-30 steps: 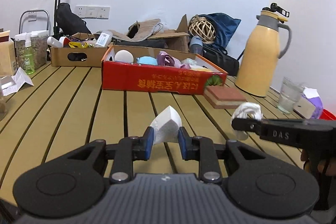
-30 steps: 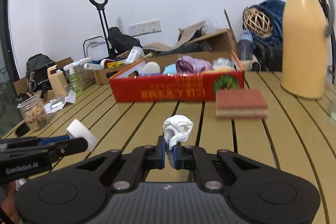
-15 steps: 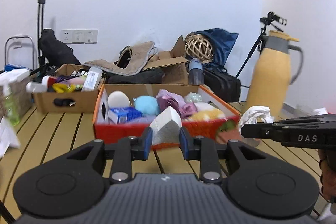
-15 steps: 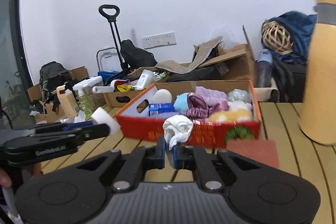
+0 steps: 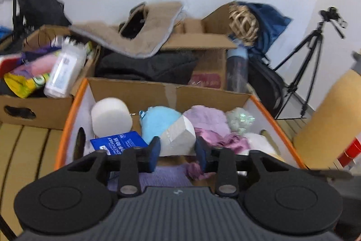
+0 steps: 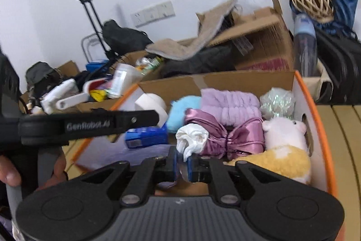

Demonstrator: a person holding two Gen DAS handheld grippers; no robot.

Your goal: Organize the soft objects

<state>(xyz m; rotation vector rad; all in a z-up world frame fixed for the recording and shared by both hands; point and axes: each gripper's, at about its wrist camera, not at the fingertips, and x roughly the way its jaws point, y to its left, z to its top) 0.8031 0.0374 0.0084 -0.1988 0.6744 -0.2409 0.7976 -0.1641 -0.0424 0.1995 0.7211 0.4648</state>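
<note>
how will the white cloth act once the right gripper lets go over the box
The white cloth, pinched in the right gripper, is crumpled and bunched, so likely floppy and light. It should drop limp into the box and stay put, not roll or bounce.

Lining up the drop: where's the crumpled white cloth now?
Right wrist view: crumpled white cloth in the right gripper, above the orange-rimmed box, beside the purple satin bundle.

A slatted wooden table (image 5: 24,150) carries the orange-rimmed box (image 5: 67,125) and, just beside it, a brown cardboard box (image 5: 36,112) (both crammed full).
</note>
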